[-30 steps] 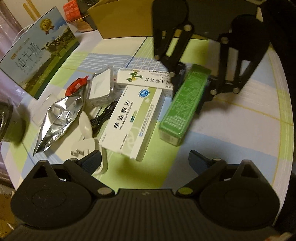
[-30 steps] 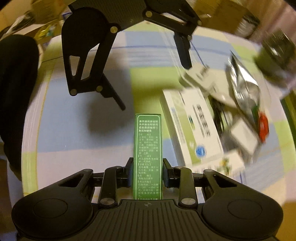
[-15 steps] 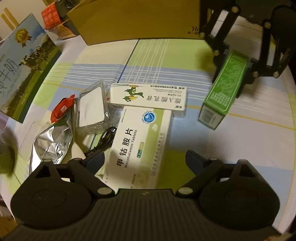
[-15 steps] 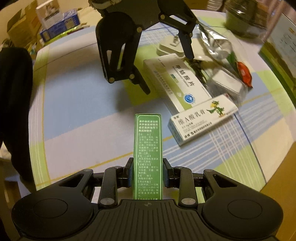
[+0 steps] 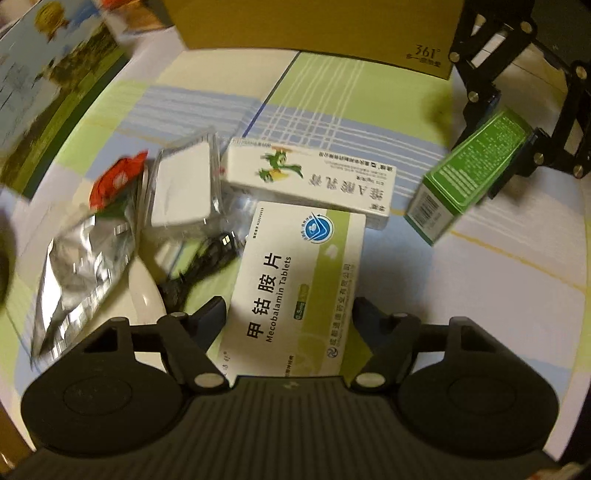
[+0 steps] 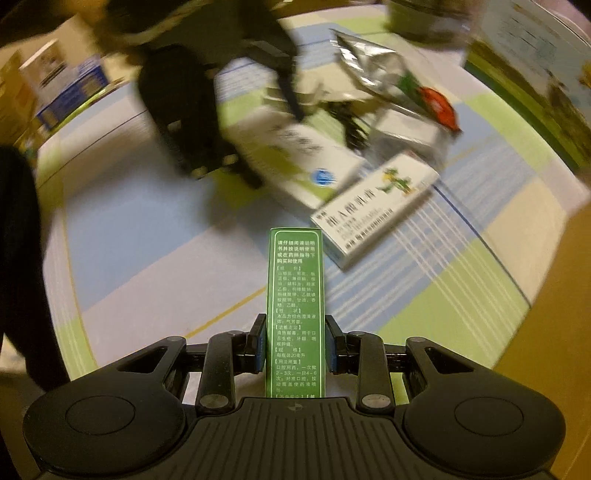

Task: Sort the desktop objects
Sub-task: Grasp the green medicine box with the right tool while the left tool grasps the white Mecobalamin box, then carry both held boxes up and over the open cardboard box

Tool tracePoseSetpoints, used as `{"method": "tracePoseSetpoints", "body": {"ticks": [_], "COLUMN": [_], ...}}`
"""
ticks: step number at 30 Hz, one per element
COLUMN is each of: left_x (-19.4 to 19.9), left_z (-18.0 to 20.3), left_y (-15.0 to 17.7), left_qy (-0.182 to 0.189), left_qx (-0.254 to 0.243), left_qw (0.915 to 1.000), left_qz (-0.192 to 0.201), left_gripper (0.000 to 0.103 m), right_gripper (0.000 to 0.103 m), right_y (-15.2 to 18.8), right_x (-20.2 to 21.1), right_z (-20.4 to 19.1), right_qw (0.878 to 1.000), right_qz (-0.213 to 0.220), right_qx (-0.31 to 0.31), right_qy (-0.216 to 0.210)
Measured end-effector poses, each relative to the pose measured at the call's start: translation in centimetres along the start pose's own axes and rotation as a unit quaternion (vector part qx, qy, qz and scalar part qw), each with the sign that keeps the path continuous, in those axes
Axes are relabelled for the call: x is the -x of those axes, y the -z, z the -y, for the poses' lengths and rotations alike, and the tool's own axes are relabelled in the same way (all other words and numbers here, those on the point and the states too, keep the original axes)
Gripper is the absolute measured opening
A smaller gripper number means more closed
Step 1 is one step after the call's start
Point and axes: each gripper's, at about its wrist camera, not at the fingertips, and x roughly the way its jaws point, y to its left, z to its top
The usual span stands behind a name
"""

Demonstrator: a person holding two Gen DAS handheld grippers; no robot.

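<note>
Between the pads of the right claw (image 6: 294, 350): a slim green box (image 6: 295, 314), pinched on its two long sides, printed face up, far end jutting forward over the table (image 6: 147, 251). Seen from the left wrist camera, same green box (image 5: 469, 173) tilted, lower end near the cloth, upper end gripped by the right claw (image 5: 517, 147) at the far right. Just left of it, well apart from touching: a long white box with a green dragon (image 5: 310, 181), lying flat. Overlapped at its near edge by a larger white-and-green Mecobalamin Tablets box (image 5: 291, 291), flat, reaching back between the fingers of the left claw (image 5: 290, 317). Left claw spread wide, one finger on each side of that box, contact not clear. Further left: a black cable (image 5: 199, 266), a clear-wrapped white packet (image 5: 183, 190), a red wrapper (image 5: 118, 181), a silver foil pouch (image 5: 81, 273). Beyond, at the table's far edge, a brown cardboard box (image 5: 314, 26); at far left, a blue-and-green carton (image 5: 55, 85), blurred.
</note>
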Motion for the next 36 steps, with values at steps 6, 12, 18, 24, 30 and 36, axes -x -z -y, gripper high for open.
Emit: {"method": "tracePoseSetpoints", "body": {"ticks": [6,12,18,24,30,36], "left_x": [1.7,2.8,3.1,3.0,2.6,2.3], "left_z": [3.3,8.3,11.2,12.4,13.5,13.6], "left_y": [1.3,1.9,1.9,2.2,2.6,2.9], "left_qy": [0.003,-0.002,-0.041,-0.071,-0.091,-0.097], "left_qx": [0.117,0.187,0.232,0.261,0.274,0.295], "left_qw": [0.9931,0.9823,0.9714,0.9606,0.9533,0.9445], "left_qz": [-0.004,0.004,0.033,0.063,0.088,0.108], "left_gripper": [0.068,0.067,0.067,0.069,0.074,0.072], "right_gripper": [0.027,0.027,0.027,0.027,0.028,0.028], "right_y": [1.7,4.1,6.0,7.2,8.1,8.7], "right_x": [1.1,2.6,3.2,3.2,2.4,1.9], "right_z": [-0.4,-2.2,-4.0,-5.0,-4.9,-4.7], "right_qw": [0.991,0.974,0.962,0.956,0.952,0.948], "right_qz": [0.008,0.030,0.060,0.091,0.109,0.123], "right_qx": [-0.131,-0.210,-0.239,-0.245,-0.254,-0.265], "right_qy": [0.029,0.078,0.115,0.134,0.129,0.125]}}
